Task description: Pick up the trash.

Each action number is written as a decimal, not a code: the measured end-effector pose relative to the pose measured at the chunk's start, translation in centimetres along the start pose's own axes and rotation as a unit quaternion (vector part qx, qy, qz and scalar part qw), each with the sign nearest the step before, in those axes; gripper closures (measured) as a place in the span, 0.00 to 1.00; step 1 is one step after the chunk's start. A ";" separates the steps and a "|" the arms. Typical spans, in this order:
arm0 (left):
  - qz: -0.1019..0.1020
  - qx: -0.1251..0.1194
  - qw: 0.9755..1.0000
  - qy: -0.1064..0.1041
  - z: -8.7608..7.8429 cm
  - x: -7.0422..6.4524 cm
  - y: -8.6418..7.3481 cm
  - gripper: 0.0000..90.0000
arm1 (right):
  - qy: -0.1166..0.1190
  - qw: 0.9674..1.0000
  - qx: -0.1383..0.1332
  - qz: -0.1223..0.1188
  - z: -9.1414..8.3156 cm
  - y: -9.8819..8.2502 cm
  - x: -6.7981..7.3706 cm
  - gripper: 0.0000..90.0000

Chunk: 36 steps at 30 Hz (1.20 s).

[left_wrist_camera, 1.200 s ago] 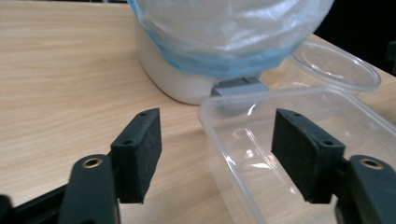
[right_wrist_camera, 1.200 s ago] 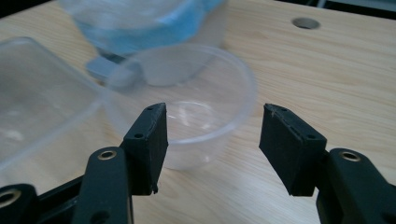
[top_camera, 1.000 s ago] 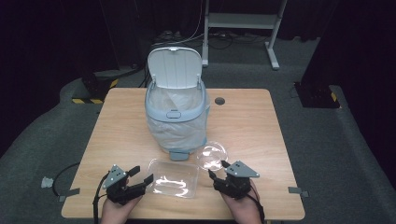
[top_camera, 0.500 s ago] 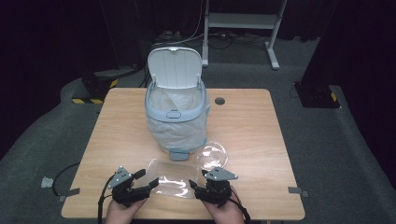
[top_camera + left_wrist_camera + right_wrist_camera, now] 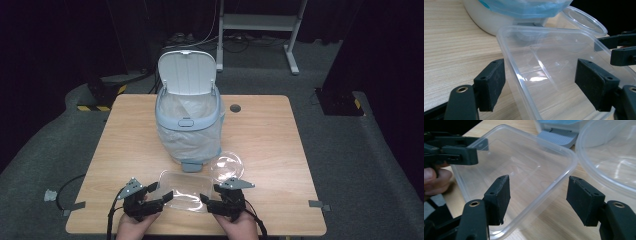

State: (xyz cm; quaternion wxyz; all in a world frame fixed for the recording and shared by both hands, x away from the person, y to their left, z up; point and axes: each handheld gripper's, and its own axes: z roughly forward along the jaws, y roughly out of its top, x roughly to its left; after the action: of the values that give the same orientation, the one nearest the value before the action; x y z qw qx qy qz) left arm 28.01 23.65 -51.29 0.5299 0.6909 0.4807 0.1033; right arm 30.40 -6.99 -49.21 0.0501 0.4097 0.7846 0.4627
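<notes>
Clear rectangular container (image 5: 184, 191): flat on the table (image 5: 280, 135), front centre, just before the lidded bin (image 5: 188, 117); round clear lid (image 5: 227, 167) beside it. My left gripper (image 5: 539, 85) straddles its left rim, jaws wide, gripping nothing. My right gripper (image 5: 540, 195) straddles its right rim, jaws just opened further, pads clear.

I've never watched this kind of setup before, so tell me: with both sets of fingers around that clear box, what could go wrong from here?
Three risks stand out. The clear rectangular container is thin and glossy; the left gripper and right gripper straddle its rim with fingers open, so an uneven squeeze could buckle it or let it slip. The round clear lid lies close beside it and could get knocked. The lined bin stands just behind, so a hasty lift might bump it.
</notes>
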 end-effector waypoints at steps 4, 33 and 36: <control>0.004 0.004 1.000 -0.002 0.0 -0.1 0.0 0.29 | 0.010 1.000 0.004 0.011 0.3 0.1 0.0 0.40; 0.017 -0.058 0.997 0.039 -4.4 1.1 0.5 0.75 | -0.022 0.996 -0.058 -0.070 -0.4 2.5 3.1 0.87; 0.021 -0.067 0.997 0.034 -4.6 0.9 0.7 0.76 | -0.023 0.995 -0.072 -0.072 -0.9 2.8 3.2 0.87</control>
State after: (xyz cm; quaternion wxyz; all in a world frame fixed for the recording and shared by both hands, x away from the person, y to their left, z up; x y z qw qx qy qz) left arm 25.88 27.25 -49.09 0.5559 0.6603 0.4755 0.1699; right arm 29.55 -4.74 -45.62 0.1306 0.3583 0.7752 0.5037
